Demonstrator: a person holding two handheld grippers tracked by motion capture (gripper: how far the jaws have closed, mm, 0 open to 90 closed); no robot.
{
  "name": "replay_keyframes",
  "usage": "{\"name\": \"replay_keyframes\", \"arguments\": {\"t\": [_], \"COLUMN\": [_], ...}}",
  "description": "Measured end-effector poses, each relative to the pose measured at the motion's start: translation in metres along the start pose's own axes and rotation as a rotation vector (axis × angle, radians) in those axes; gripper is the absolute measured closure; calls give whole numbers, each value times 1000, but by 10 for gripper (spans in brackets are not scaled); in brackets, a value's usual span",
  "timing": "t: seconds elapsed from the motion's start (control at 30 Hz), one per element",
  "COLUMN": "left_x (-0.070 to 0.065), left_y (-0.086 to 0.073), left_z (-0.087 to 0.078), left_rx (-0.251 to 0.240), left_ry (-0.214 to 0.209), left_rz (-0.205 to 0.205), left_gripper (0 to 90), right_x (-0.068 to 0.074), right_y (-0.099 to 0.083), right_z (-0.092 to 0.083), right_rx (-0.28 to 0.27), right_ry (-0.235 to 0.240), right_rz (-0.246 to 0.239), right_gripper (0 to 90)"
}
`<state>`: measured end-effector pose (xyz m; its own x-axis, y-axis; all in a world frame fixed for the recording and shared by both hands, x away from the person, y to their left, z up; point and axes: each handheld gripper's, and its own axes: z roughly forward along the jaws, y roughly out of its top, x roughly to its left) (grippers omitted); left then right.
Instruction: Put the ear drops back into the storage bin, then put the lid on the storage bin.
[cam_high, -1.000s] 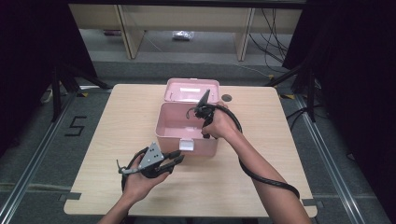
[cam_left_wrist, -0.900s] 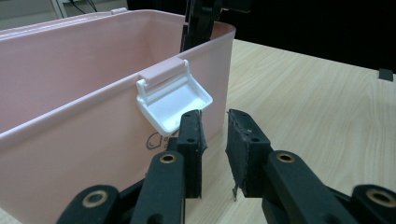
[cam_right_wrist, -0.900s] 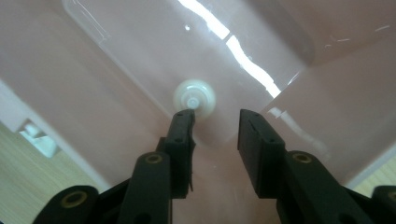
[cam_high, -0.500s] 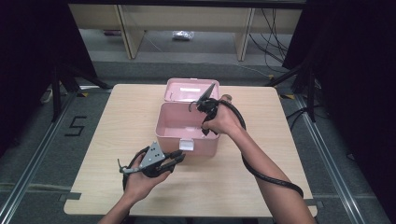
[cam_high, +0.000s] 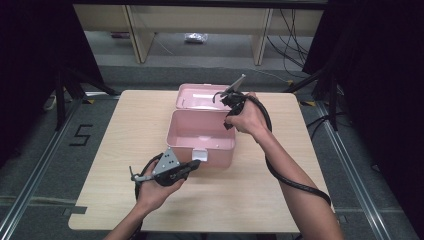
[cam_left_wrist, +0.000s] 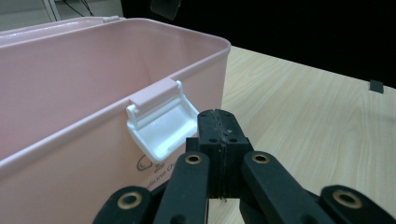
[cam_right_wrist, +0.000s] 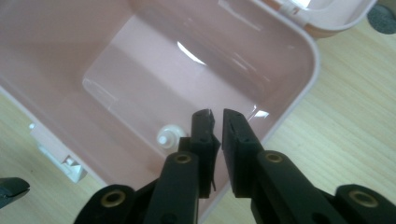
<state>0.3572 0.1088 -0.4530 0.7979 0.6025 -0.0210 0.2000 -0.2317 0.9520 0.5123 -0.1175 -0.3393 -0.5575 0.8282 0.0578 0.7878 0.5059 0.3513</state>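
Pink box (cam_high: 202, 137) open on counter (cam_high: 110, 150), latch (cam_left_wrist: 161, 123) just beyond closed left gripper (cam_left_wrist: 219, 135); right gripper (cam_right_wrist: 215, 123) above, narrowed, apparently empty.

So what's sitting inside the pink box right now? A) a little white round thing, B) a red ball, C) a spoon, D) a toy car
A: in the right gripper view, a small white round object lies on the floor of the open pink box, just past the right gripper.
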Motion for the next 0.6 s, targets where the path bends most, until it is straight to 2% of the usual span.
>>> {"name": "replay_keyframes", "arguments": {"t": [0.1,0.17,0.2,0.23,0.27,0.3,0.37,0.43,0.47,0.53,0.57,0.6], "left_x": [0,0,-1,-1,-1,-1,-1,-1,-1,0,0,0], "left_y": [0,0,0,-1,-1,-2,-1,-1,-1,-1,0,0], "left_z": [1,1,1,2,2,3,3,3,3,4,3,4], "left_rx": [-15,-17,-17,-15,-20,-28,-28,-21,-21,-39,-26,-31], "left_ry": [6,7,7,7,6,0,1,6,7,1,12,15], "left_rz": [23,29,29,29,28,25,25,27,29,32,35,32], "left_gripper": [895,894,895,895,895,895,894,895,895,894,894,894], "right_x": [-4,-6,-5,-6,-5,-7,-7,-10,-10,-12,-13,-14], "right_y": [-1,-3,-4,-4,-4,-5,-4,-5,-3,-2,-1,-1], "right_z": [-2,-1,-2,-2,-3,-2,-4,-4,-5,-5,-5,-5], "right_rx": [-4,-13,0,-17,-12,-17,-19,-36,-40,-53,-65,-79], "right_ry": [12,-7,-2,10,3,0,0,5,-2,-12,-17,-17], "right_rz": [11,2,37,31,46,30,55,37,65,68,97,100], "right_gripper": [857,857,856,852,849,847,843,828,815,800,797,797]}}
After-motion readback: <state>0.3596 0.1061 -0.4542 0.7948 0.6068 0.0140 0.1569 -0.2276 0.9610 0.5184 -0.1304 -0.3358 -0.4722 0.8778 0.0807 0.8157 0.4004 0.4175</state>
